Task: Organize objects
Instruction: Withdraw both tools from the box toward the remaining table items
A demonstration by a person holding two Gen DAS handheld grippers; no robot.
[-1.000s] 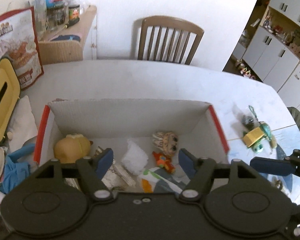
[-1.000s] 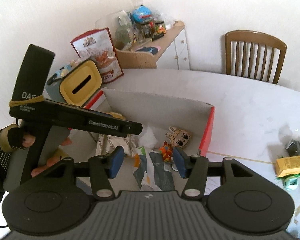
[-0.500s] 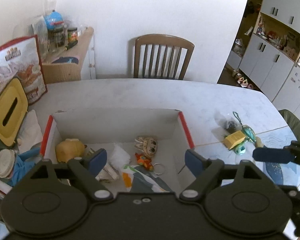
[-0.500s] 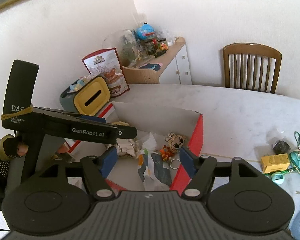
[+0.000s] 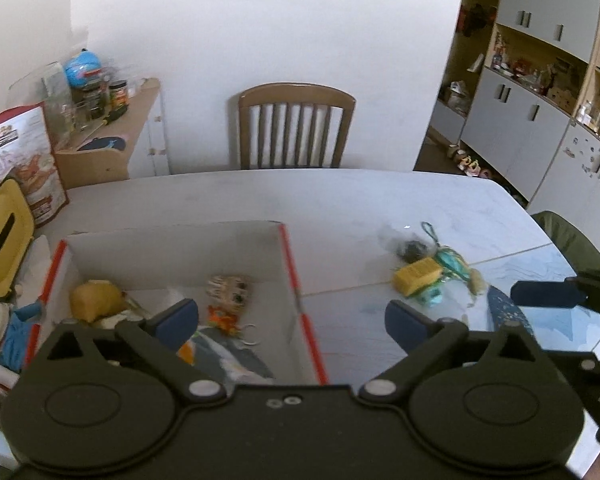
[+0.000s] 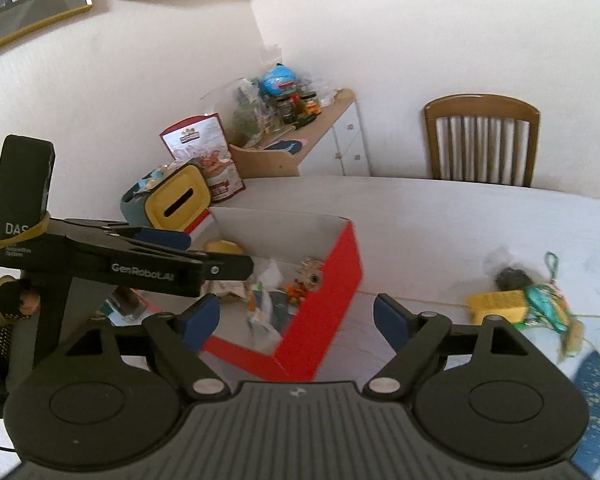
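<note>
A red-sided cardboard box (image 5: 296,280) (image 6: 336,276) sits on the white table and holds a yellow plush (image 5: 94,298), a small big-eyed doll (image 5: 230,288), an orange toy (image 5: 222,318) and wrappers. To its right on the table lie a yellow block (image 5: 416,276) (image 6: 498,304), a dark bagged item (image 5: 410,246) (image 6: 510,276) and a teal keychain (image 5: 454,262) (image 6: 544,300). My left gripper (image 5: 292,322) is open and empty above the box's right edge. My right gripper (image 6: 296,320) is open and empty above the box's near corner.
A yellow-lidded tissue box (image 5: 4,236) (image 6: 180,202) and a red snack bag (image 5: 18,160) stand left of the box. A wooden chair (image 5: 296,128) is at the far side. A cluttered sideboard (image 5: 112,136) is at back left. A blue patterned mat (image 5: 508,312) lies at right.
Both grippers have risen and pulled back from the box, shifting right. Both have opened wider. Box contents are unchanged.
</note>
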